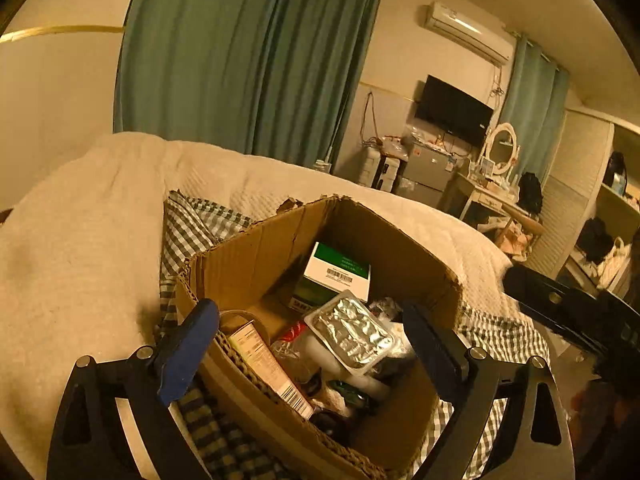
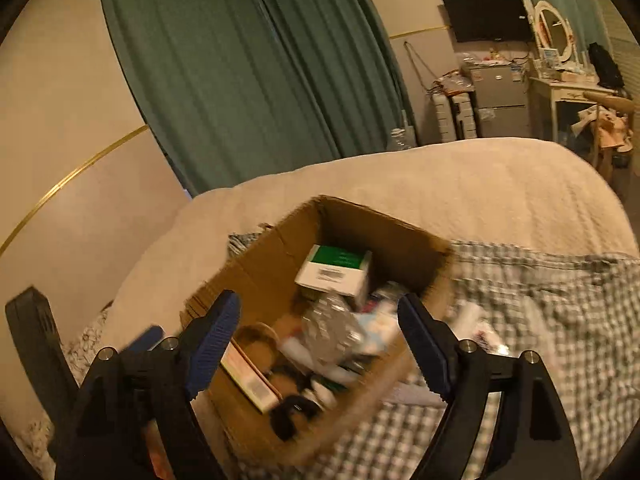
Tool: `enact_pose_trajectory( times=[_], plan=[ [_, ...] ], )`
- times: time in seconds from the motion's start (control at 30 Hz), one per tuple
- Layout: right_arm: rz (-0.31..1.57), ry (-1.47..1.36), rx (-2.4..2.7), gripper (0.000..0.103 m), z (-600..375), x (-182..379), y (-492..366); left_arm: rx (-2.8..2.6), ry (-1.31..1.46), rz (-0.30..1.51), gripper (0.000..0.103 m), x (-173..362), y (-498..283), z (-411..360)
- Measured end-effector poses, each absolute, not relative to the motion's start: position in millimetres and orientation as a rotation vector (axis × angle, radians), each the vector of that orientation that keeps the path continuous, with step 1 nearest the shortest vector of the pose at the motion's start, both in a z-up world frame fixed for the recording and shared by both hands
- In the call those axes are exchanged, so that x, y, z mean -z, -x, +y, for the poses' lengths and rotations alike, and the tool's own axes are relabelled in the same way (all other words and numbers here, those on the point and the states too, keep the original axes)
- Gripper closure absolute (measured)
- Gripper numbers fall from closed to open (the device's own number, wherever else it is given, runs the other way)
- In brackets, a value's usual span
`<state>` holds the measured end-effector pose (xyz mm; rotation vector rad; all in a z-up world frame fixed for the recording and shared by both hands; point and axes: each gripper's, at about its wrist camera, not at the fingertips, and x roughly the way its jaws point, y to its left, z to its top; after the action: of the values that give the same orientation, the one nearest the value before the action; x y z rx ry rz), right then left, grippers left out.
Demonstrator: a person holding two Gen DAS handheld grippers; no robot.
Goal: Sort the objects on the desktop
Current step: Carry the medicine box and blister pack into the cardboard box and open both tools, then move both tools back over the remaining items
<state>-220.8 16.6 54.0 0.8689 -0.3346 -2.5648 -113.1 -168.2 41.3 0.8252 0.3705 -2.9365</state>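
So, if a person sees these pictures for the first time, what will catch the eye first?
First the open cardboard box on the checked cloth over the bed, crammed with small items. A green-and-white carton lies at its far end, with a silver foil pack nearer. Both grippers, left and right, hover open above it.

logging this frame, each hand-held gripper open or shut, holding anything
Left hand-held gripper: open, holding nothing.
Right hand-held gripper: open, holding nothing.
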Motion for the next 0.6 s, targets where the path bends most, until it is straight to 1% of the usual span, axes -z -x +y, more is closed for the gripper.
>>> enact_pose_trajectory(
  times=[0.07,0.17,0.23,0.33,0.4,0.5,0.6],
  plan=[
    [-0.295,-0.865,2.604,0.022,33.7,-56.7,204.6,2.941,-0.823,0.353,0.007,-42.3,107.2,-162.9],
    [-0.178,-0.862,2.698,0.022,66.8,-56.2,181.4,2.971,-0.857,0.330,0.007,-41.5,94.8,-149.6],
    [-0.094,-0.869,2.762,0.022,91.3,-49.5,167.6,2.978,-0.868,0.350,0.007,-41.3,89.5,-141.7],
    [-0.035,-0.882,2.825,0.022,123.2,-36.5,154.1,3.010,-0.890,0.404,0.007,-40.8,79.9,-121.7],
    [-0.040,-0.895,2.852,0.022,143.8,-20.7,148.3,3.022,-0.903,0.399,0.005,-38.5,72.9,-102.8],
    [-0.099,-0.901,2.864,0.022,167.2,9.9,140.2,3.059,-0.897,0.332,0.001,-30.2,63.9,-67.5],
    [-0.160,-1.003,2.824,0.022,181.4,49.6,148.5,3.125,-0.929,0.229,0.000,-10.6,62.0,-29.1]
  ],
)
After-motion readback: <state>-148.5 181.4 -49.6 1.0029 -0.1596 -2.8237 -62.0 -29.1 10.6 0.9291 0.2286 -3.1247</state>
